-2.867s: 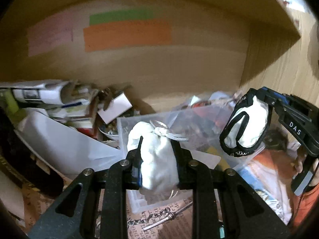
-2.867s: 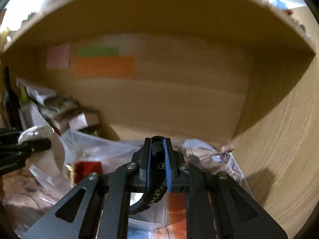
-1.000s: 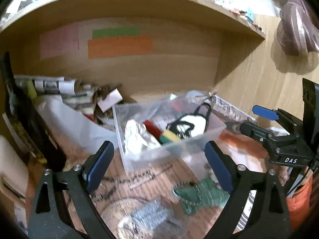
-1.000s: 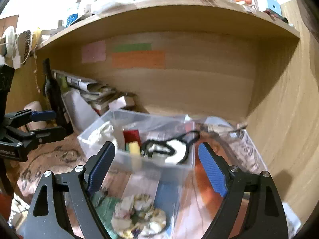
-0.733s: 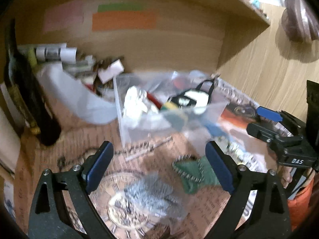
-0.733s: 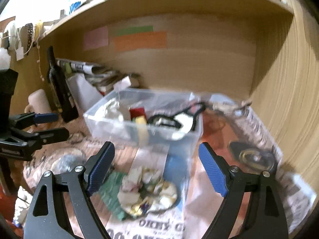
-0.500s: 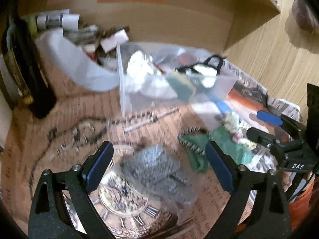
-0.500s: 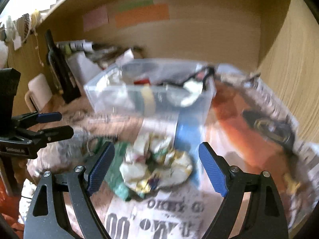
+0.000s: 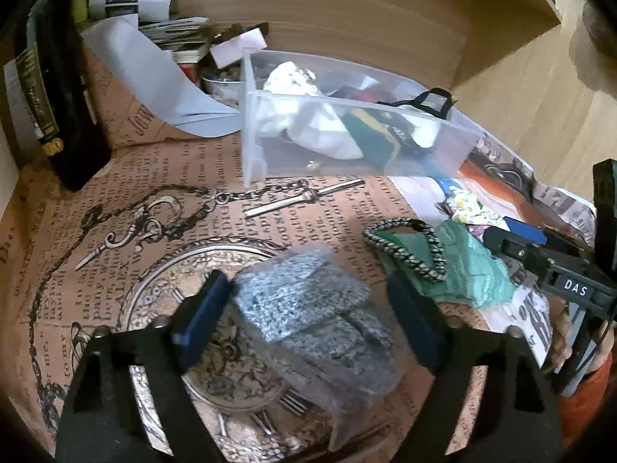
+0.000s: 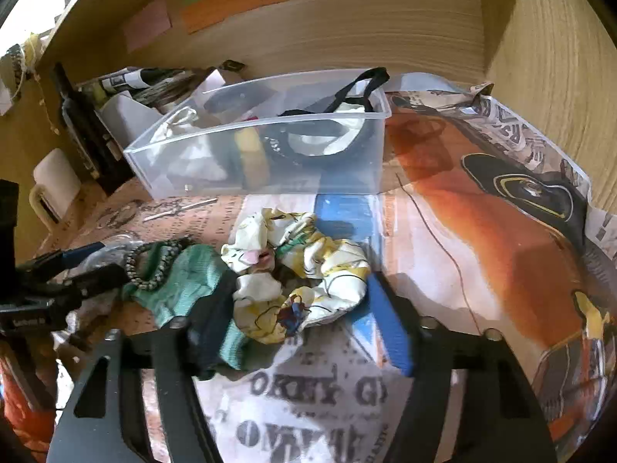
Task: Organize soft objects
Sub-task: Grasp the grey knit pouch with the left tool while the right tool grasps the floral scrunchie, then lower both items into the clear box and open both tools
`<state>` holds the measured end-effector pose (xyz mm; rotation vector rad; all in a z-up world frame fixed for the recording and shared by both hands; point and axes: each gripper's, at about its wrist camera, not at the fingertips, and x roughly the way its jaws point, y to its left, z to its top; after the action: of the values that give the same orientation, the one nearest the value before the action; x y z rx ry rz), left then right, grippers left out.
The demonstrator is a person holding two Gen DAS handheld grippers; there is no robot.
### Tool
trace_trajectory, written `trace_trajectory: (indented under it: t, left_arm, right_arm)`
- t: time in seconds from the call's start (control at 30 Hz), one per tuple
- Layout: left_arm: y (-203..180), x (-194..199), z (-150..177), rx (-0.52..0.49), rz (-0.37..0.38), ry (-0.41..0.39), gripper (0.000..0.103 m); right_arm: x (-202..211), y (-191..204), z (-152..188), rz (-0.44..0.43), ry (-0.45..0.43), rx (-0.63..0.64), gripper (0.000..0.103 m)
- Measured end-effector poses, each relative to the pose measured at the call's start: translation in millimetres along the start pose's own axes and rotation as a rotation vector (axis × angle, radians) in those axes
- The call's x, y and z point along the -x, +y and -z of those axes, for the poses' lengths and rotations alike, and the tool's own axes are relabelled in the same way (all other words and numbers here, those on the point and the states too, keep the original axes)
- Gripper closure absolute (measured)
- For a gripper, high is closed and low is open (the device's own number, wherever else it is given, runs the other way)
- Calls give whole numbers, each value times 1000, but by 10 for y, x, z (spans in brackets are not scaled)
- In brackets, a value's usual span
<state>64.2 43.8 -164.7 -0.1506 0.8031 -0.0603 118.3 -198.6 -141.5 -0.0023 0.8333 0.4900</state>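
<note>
Crumpled floral scrunchie (image 10: 297, 274), grey knit bundle (image 9: 320, 324)

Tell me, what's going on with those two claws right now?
Left gripper open, fingers astride bagged grey knit. Right gripper open around patterned cloth. Green knit crowds its left finger.

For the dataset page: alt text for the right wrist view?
Open right gripper straddles a crumpled yellow-and-white cloth on a newspaper-covered table. A green knit with a braided band lies left of it; a clear bin of soft items sits behind.
</note>
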Motion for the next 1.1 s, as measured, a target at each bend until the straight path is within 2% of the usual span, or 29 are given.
trace_trajectory:
  t: [0.17,0.27,0.37,0.5,0.77,1.1]
  left_arm:
    - [46,24,12,2,-11,-7,40]
    - [55,57,1,-2,-7,-13,53]
    - [66,83,-41,2,7,-16,63]
    - [61,124,-117,0,8,-29,70]
    - [33,296,-340,-6,11,-105,70]
    - [-33,472,-778,-13,7,-210,70]
  right_arm:
    - [-30,-42,-10,24,-6,-5,73]
    - [-6,-87,-17,6,-16,-33,83]
    - [32,-81,-39,10,-36,-37,89]
    - [120,-51,-87,9,-69,-32,90]
    - [351,22,-262,7,-158,-8,90]
    - [538,91,-581,-18,-270,13,90]
